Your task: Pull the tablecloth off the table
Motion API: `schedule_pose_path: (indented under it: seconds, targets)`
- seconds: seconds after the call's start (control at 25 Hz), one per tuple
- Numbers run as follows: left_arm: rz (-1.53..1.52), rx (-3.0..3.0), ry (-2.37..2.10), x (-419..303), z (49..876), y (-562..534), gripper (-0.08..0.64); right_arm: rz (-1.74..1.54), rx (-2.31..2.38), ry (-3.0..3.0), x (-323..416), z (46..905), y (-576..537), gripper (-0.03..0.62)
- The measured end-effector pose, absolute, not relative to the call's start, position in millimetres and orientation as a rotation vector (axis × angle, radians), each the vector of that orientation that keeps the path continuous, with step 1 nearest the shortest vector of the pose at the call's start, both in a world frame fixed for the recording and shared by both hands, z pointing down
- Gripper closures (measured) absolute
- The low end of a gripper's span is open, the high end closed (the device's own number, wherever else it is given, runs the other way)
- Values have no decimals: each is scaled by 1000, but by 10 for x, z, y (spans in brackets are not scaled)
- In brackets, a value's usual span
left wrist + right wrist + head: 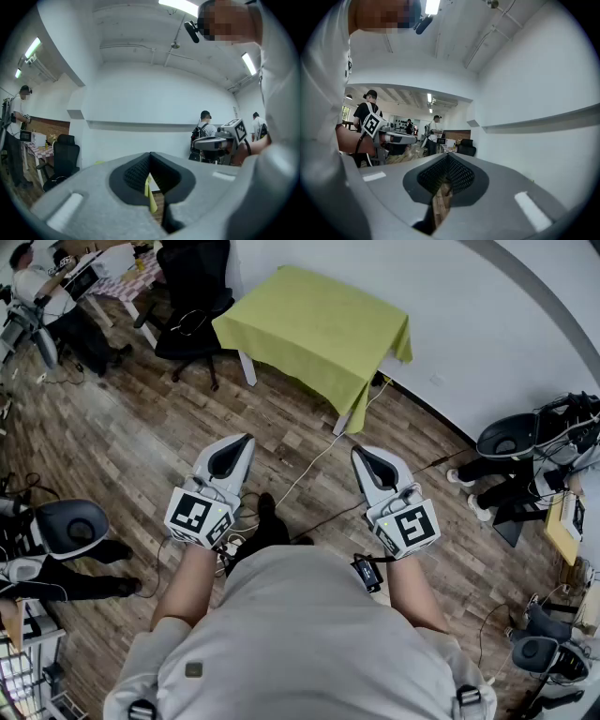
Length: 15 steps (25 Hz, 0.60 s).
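1. The head view shows a floor [122, 427] of worn wood planks running across the whole room. At far left a seated person [42, 287] is at a desk.
2. A black office chair [192, 296] on castors stands just left of the table.
3. The tablecloth [314, 324] is yellow-green, matte and lightly creased. It lies spread over the small square table, and its corners hang down in soft folds. One white table leg [247, 368] shows under the near left edge.
4. A plain white wall [469, 324] runs behind and to the right of the table, meeting the floor at a dark skirting line.
5. A thin white cable [314, 460] trails from under the cloth across the planks and passes between my two tools.
6. My left gripper [244, 442] has a smooth pale-grey shell and black ribbed pads. Its jaws are pressed together with nothing in them, and it sits well apart from the cloth.
7. My right gripper [359, 455] is of the same build. It is likewise closed and empty, and just as far short of the table.
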<state>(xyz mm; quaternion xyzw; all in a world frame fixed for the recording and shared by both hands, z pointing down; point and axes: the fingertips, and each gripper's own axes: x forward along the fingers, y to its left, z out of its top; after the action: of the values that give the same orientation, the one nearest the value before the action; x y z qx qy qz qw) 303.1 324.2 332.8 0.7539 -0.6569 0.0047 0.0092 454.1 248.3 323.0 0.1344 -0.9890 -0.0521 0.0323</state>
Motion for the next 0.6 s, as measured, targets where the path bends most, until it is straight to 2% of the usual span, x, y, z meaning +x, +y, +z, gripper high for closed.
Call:
schedule_pose_path:
  seconds: [0.6]
  targets:
    - [17, 2336, -2013, 2647, 3438, 2914, 557, -116, 435, -3029, 4163, 3333, 2135, 581]
